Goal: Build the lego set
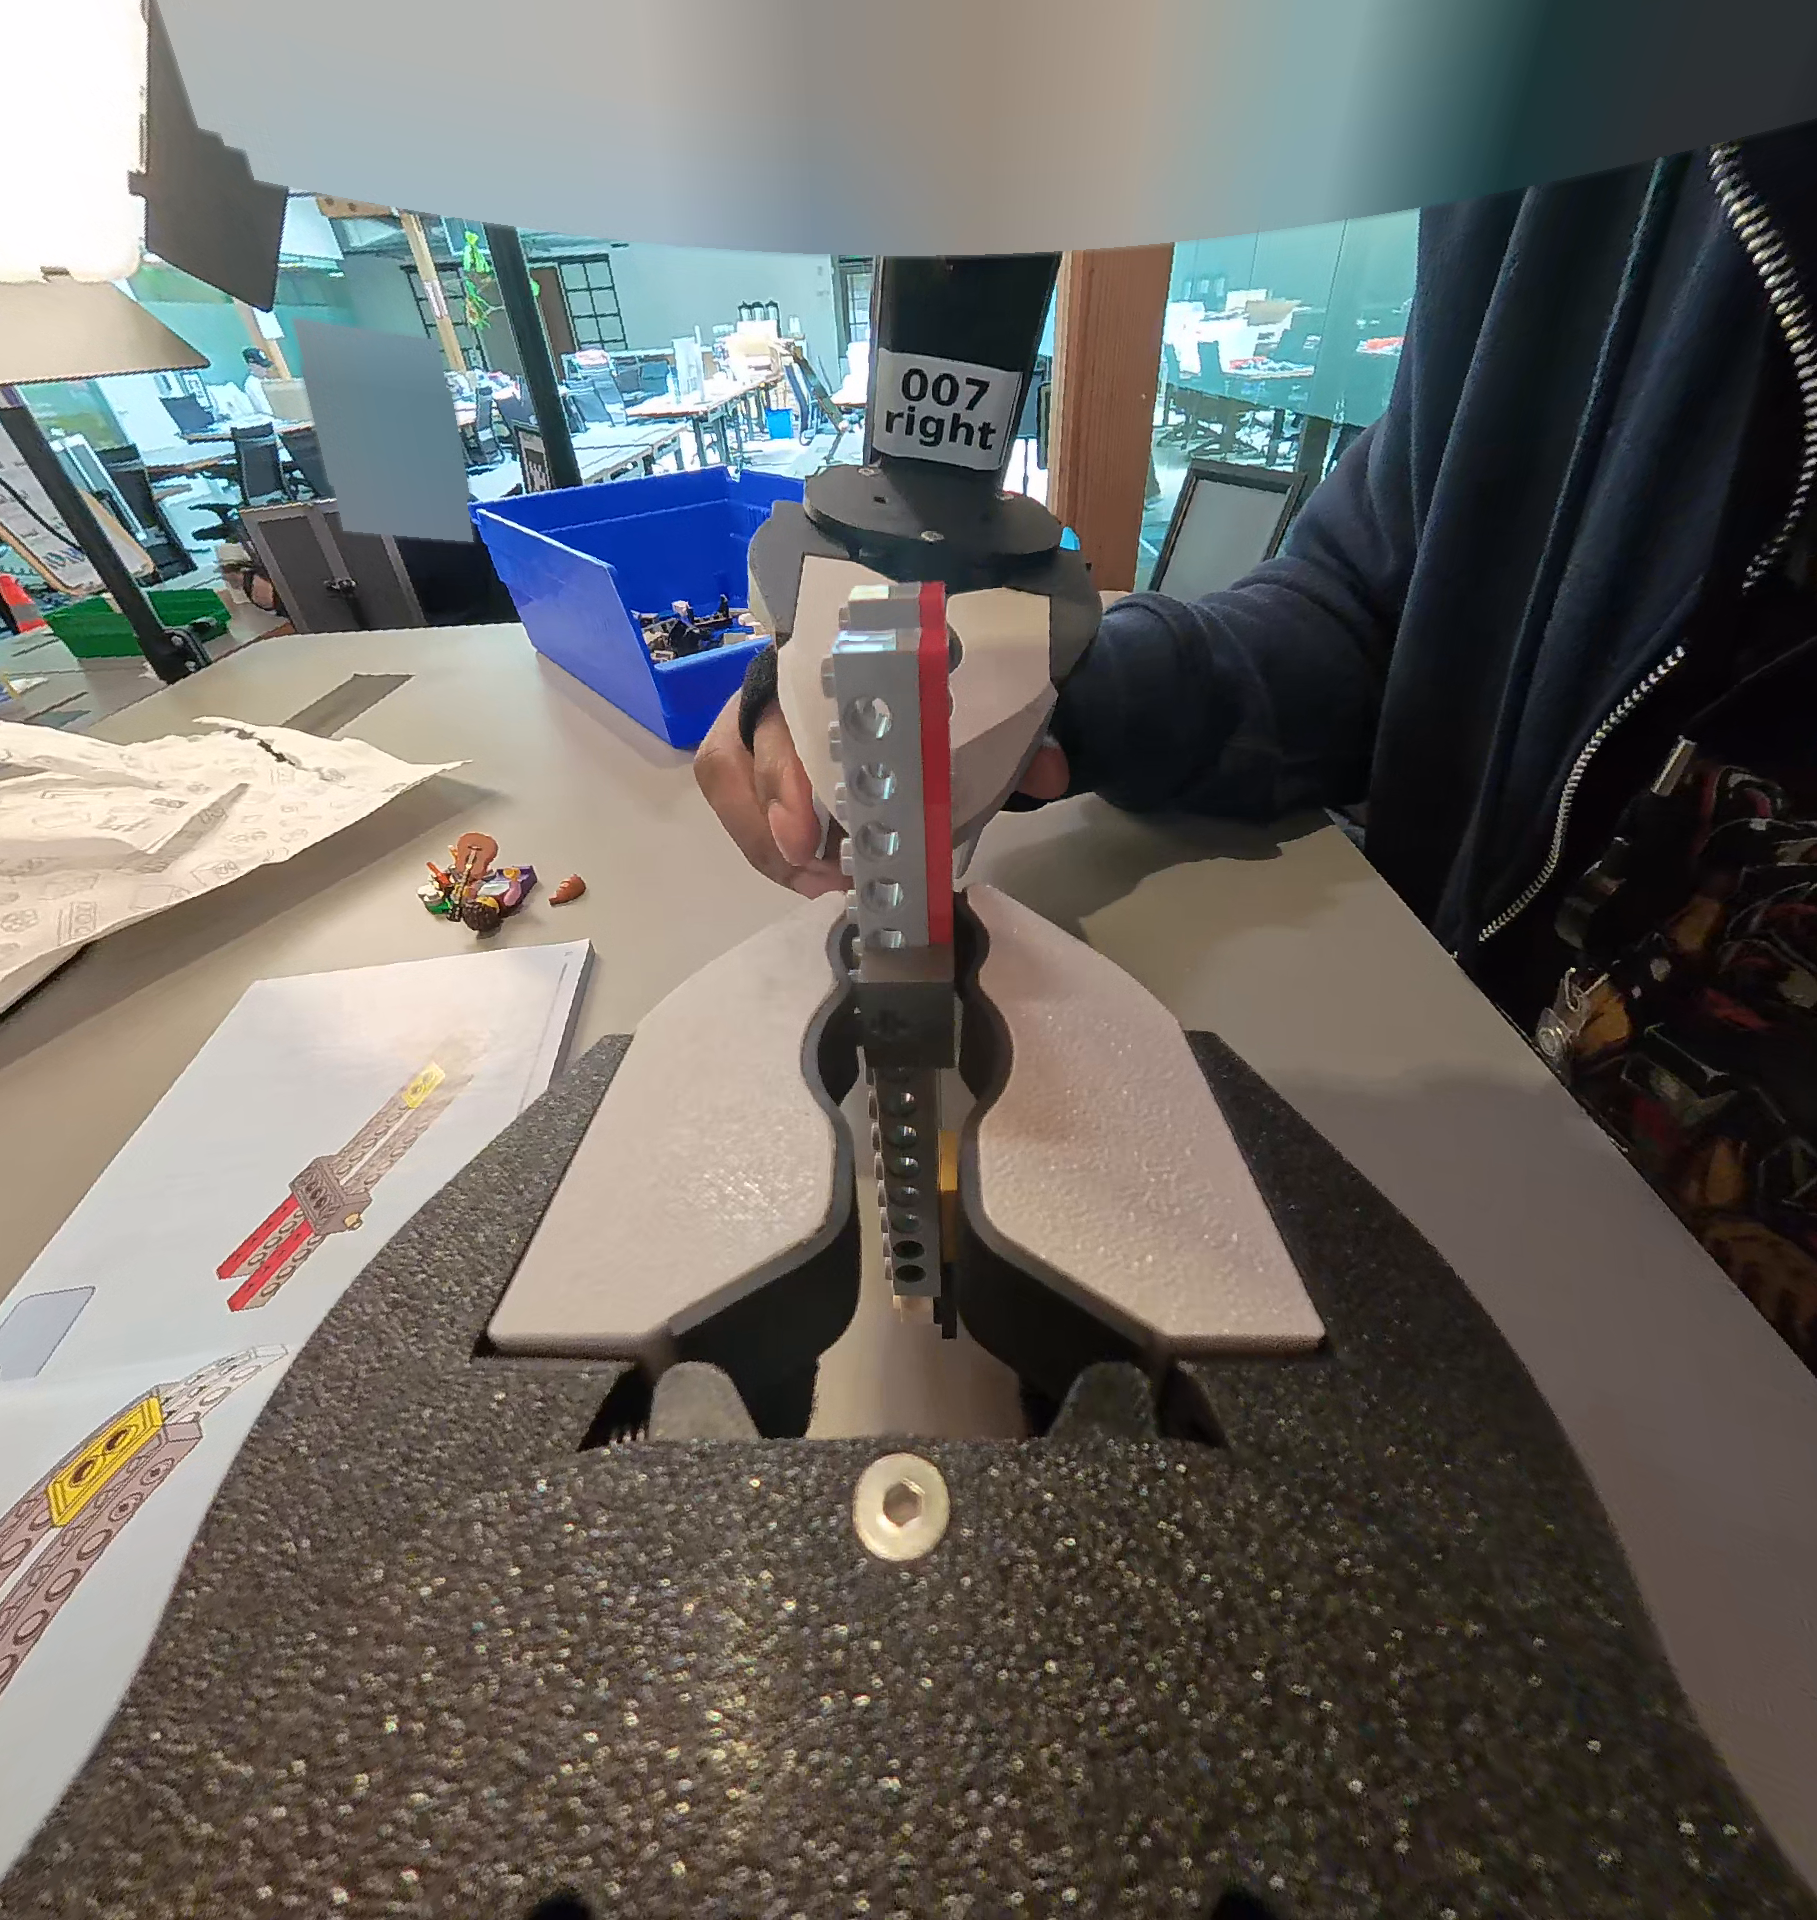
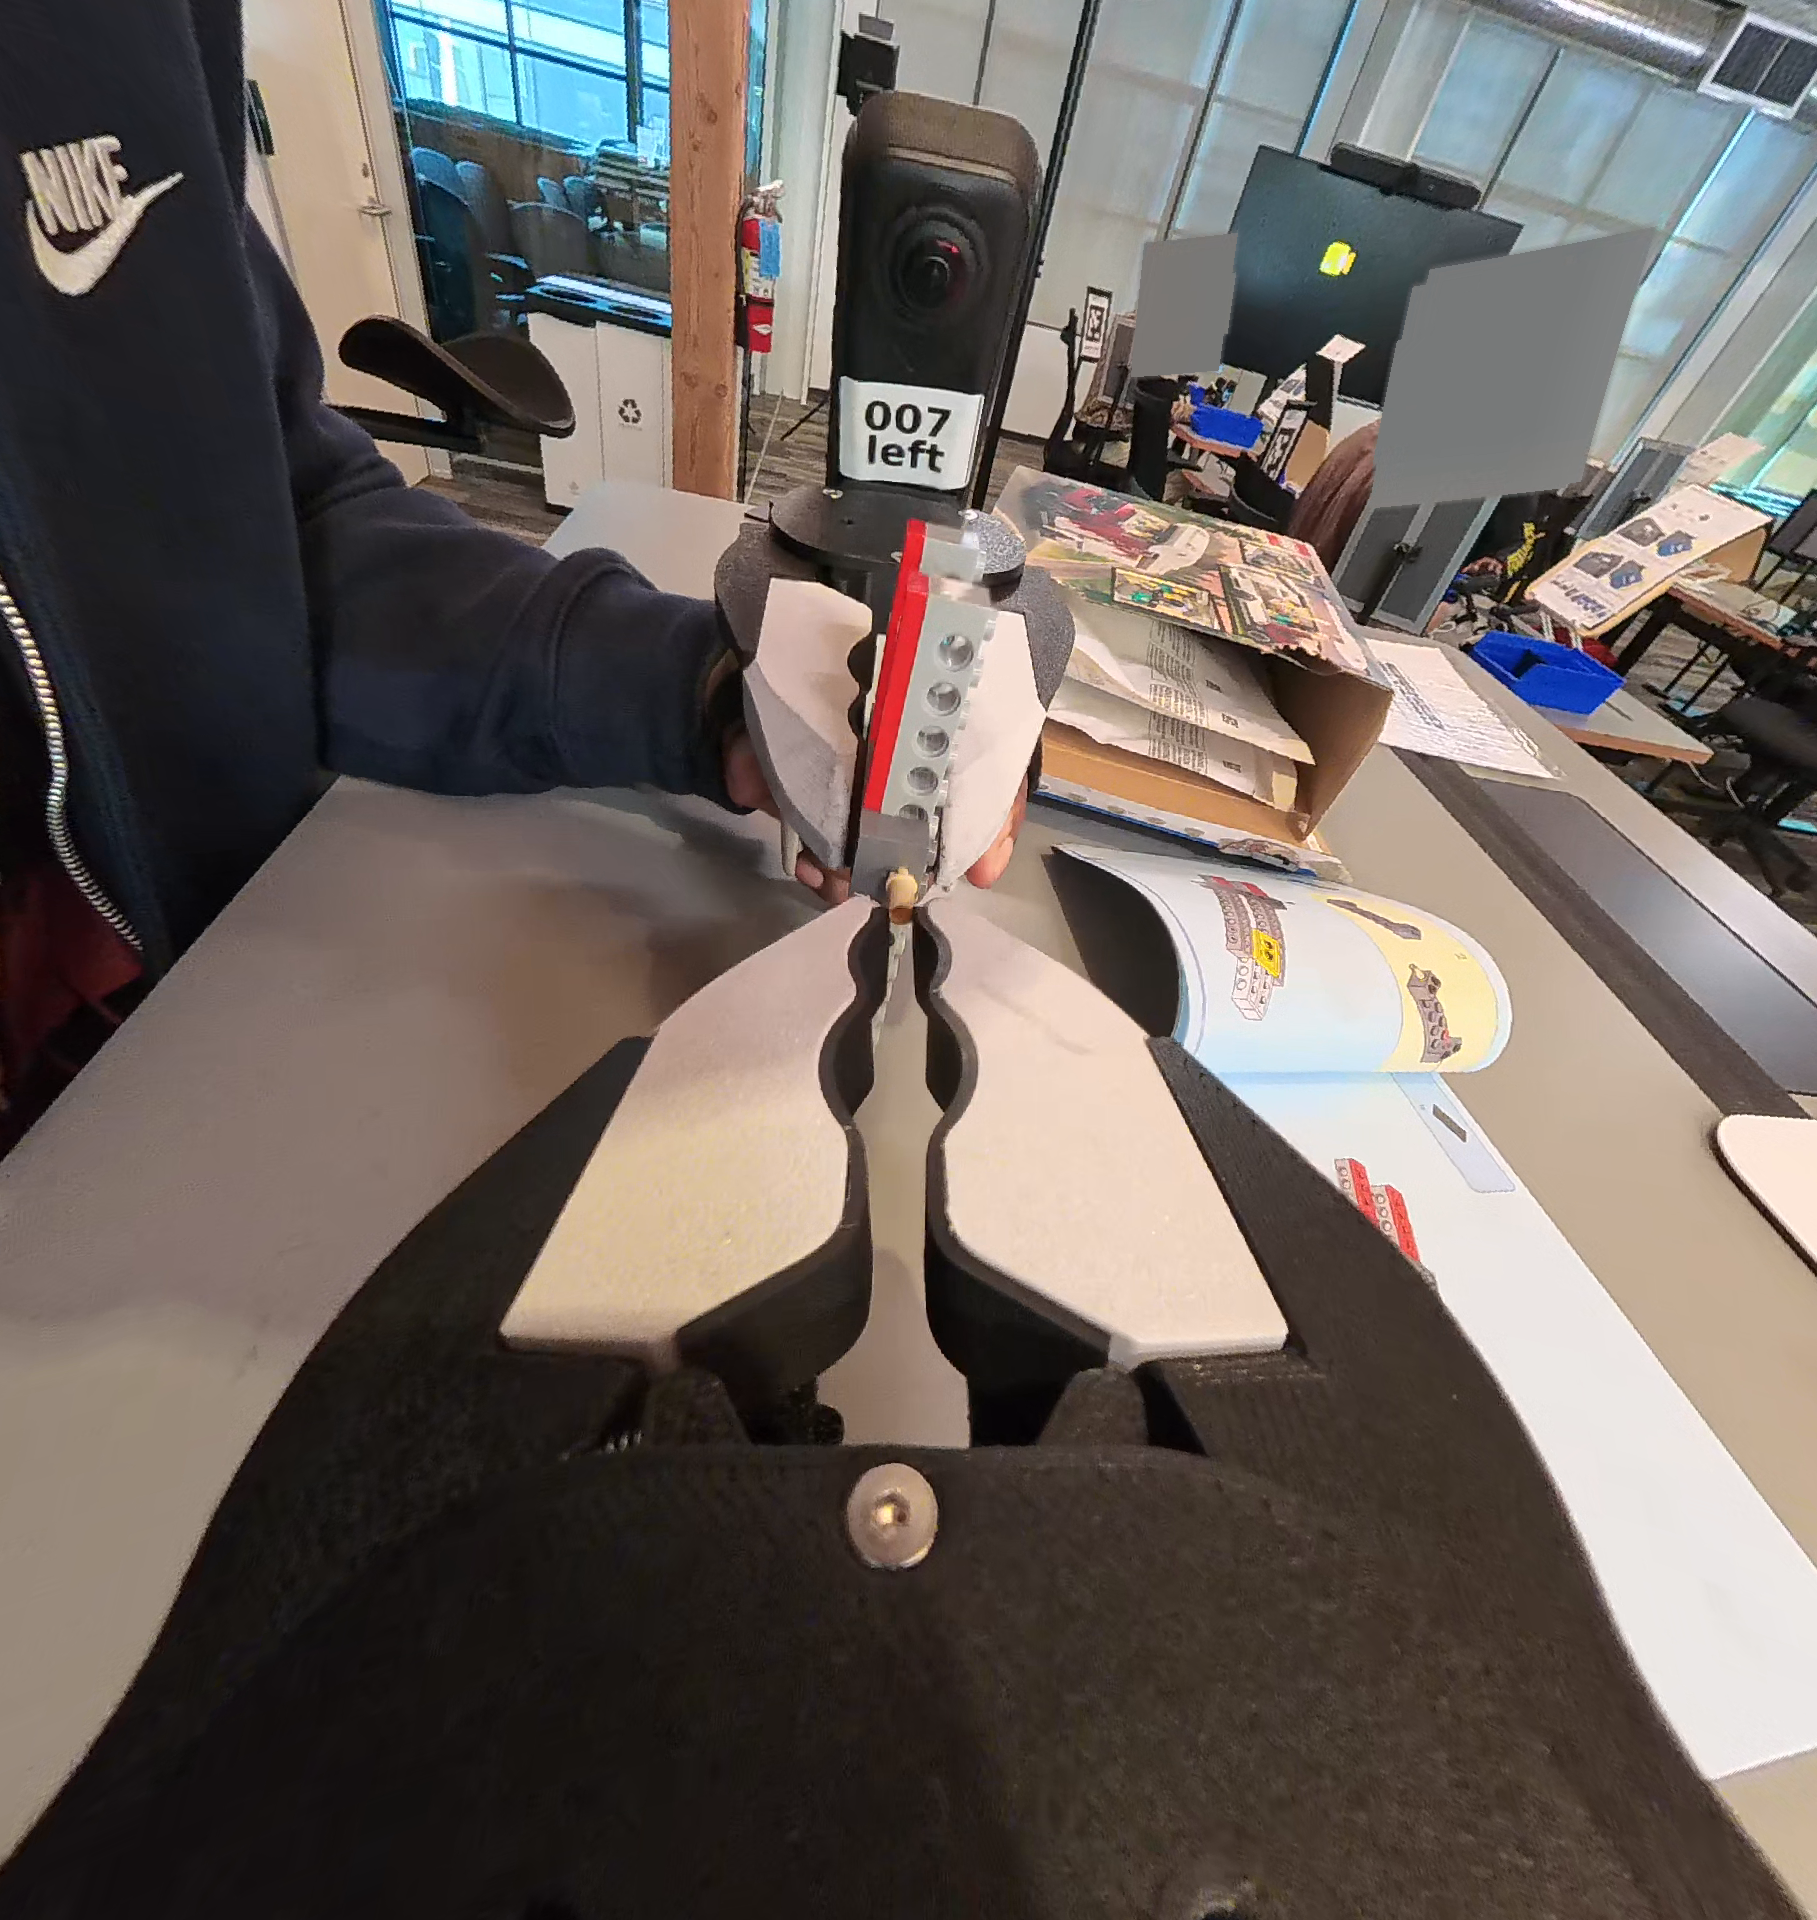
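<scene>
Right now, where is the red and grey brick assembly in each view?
Left wrist view: brick assembly in the centre, upright at the left gripper's fingertips.
Right wrist view: brick assembly in the centre, just above the right gripper's fingertips.
Shared landmark: the open instruction booklet.

Left tongs clamped on grey-and-red brick assembly, right tongs opposite.

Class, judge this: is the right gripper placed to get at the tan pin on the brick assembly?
Probably yes: the right gripper has its tips at the tan pin, nothing between.
</scene>
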Demonstrator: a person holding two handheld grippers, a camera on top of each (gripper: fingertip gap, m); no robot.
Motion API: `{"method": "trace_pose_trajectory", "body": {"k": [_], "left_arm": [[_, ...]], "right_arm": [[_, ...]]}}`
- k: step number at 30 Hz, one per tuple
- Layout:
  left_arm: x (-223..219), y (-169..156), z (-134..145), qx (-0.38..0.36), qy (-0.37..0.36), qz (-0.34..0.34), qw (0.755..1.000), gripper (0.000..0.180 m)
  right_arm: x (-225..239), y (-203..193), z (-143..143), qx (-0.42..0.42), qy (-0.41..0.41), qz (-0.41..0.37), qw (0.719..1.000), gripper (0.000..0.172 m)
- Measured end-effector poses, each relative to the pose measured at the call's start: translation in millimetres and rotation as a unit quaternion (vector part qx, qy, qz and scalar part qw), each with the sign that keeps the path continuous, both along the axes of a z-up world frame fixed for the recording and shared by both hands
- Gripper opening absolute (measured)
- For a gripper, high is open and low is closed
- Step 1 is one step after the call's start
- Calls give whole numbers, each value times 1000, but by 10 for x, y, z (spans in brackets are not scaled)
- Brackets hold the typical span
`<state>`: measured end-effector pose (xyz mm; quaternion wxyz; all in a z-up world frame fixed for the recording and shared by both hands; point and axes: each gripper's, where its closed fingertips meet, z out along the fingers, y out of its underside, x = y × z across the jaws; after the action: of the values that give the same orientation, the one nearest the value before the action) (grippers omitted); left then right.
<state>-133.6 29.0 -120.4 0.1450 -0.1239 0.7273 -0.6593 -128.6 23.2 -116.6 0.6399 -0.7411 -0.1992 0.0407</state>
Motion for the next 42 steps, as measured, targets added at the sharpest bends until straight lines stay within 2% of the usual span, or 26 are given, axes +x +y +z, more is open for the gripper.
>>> {"method": "trace_pose_trajectory", "body": {"k": [12, 16, 21, 25, 27, 29, 32, 39, 42], "left_arm": [[-6, -13, -70, 21, 8, -1, 1000, 15], [-29, -31, -21, 0, 9, -11, 1000, 15], [-18, -31, -49, 9, 10, -7, 1000, 15], [39, 22, 14, -8, 17, 8, 1000, 15], [142, 85, -67, 32, 6, 51, 998, 15], [216, 131, -143, 86, -29, 92, 992, 15], [182, 61, -193, 142, -78, 92, 982, 15], [178, -24, -245, 181, -114, 98, 972, 16], [211, -28, -294, 218, -140, 116, 959, 16]], "right_arm": [[-5, 19, -82, -20, -21, -1, 1000, 3], [-35, 23, -31, -6, -8, 5, 1000, 3], [-20, 26, -57, -10, -16, 1, 1000, 3], [53, 74, -7, -3, -1, -28, 1000, 4], [110, 73, -55, -15, -22, -42, 999, 16], [156, 39, -30, -11, -26, -46, 999, 20], [183, 10, 34, 7, -28, -48, 998, 24], [82, 2, -16, 7, -74, -30, 997, 26], [80, -25, -20, 6, -95, -29, 995, 25]]}}
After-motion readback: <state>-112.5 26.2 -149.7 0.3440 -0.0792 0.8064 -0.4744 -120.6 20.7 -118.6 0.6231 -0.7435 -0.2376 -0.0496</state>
